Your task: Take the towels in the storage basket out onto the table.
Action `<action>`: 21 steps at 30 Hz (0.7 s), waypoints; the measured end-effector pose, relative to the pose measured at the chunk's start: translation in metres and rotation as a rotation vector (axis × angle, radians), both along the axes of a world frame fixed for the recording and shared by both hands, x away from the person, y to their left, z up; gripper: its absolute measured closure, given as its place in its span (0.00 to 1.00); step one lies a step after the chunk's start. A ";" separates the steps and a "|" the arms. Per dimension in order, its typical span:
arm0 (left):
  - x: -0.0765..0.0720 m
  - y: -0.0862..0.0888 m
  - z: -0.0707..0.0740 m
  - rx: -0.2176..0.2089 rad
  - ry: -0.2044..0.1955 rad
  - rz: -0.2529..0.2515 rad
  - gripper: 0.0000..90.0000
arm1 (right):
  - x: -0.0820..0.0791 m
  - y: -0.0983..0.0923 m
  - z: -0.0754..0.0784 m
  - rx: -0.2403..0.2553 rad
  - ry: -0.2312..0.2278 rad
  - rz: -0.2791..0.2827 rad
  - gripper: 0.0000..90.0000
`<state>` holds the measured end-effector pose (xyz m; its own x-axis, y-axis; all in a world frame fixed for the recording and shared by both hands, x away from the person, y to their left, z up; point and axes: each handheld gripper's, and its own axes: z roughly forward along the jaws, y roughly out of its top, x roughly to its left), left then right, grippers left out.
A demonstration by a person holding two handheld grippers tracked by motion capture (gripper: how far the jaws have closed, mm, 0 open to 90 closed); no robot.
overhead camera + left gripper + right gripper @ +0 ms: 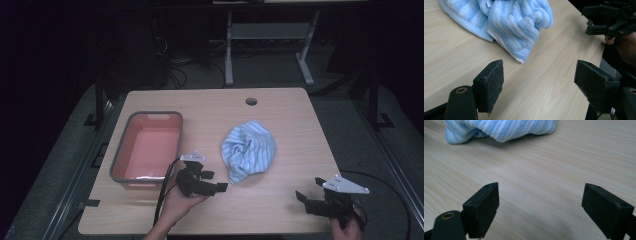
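**Reaching for the crumpled towel**

Dark floor and desk legs surround a light wooden table [280, 200]. On it, the striped blue towel [248, 150] lies in a loose heap; I take it as the landmark. To the left of the towel, apart from it, stands a pink bin [150, 147] with a grey rim. It looks empty.

The left gripper [212, 182] hovers just beside the near-left corner of the towel, its jaws wide apart and holding nothing. In the left gripper view the hanging corner of the towel [522, 53] is just in front of the jaws. The right gripper [305, 199] is well apart from the towel, toward its near-right side, jaws also wide apart and empty.

I judge the step is to grasp the towel. To do it well, the left gripper should go forward and low, so one pad slides under the thick corner fold, then close on several layers. The right gripper must come nearer and take a second edge, otherwise the cloth may only drag over the wood.
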<state>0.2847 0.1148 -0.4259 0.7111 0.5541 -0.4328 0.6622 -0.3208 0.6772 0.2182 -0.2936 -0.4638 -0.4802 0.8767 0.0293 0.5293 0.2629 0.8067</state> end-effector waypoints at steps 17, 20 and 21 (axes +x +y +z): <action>-0.024 0.006 -0.014 0.003 -0.002 -0.005 0.26 | -0.001 0.001 0.000 0.001 0.002 0.001 0.15; -0.028 0.007 -0.016 0.011 -0.010 -0.003 0.26 | -0.001 0.002 0.000 0.002 0.000 0.005 0.15; -0.033 0.008 -0.017 0.025 -0.023 0.000 0.26 | -0.002 0.001 0.000 0.002 -0.002 0.007 0.15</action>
<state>0.2519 0.1227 -0.4429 0.7207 0.5645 -0.4023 0.6464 -0.3378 0.6841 0.2164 -0.2922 -0.4641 -0.4862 0.8733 0.0299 0.5257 0.2650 0.8084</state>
